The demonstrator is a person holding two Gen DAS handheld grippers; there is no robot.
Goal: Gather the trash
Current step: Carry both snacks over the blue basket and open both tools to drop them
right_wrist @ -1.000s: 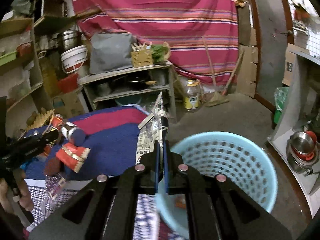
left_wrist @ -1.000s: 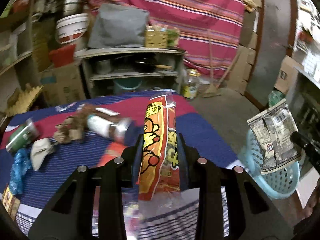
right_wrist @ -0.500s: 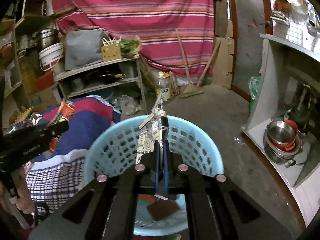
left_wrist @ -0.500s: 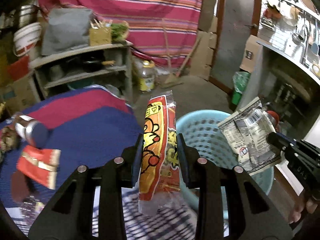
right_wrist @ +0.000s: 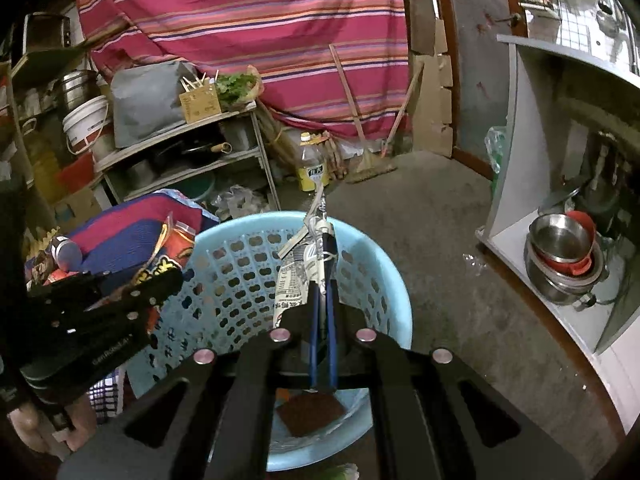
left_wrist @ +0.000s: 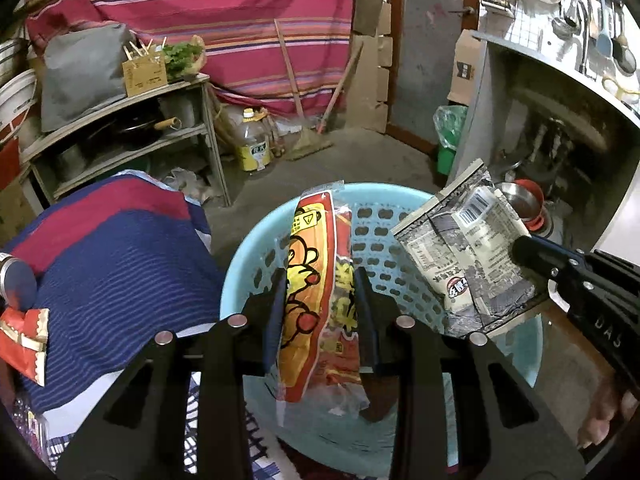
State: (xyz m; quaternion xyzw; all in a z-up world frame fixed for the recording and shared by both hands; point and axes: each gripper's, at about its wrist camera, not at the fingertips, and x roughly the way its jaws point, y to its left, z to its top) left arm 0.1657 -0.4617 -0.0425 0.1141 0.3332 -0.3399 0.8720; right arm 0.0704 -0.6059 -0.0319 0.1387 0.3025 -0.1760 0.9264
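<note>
At centre frame of the left wrist view, the left gripper [left_wrist: 320, 312] is clamping an orange snack wrapper [left_wrist: 316, 296] above the blue basket [left_wrist: 248, 256]. At right, the right gripper [left_wrist: 520, 252] is pinching a grey packet [left_wrist: 464, 248] tight over the rim. Releasing now risks the packet catching the rim and falling outside. The basket's bottom is mostly hidden.
</note>
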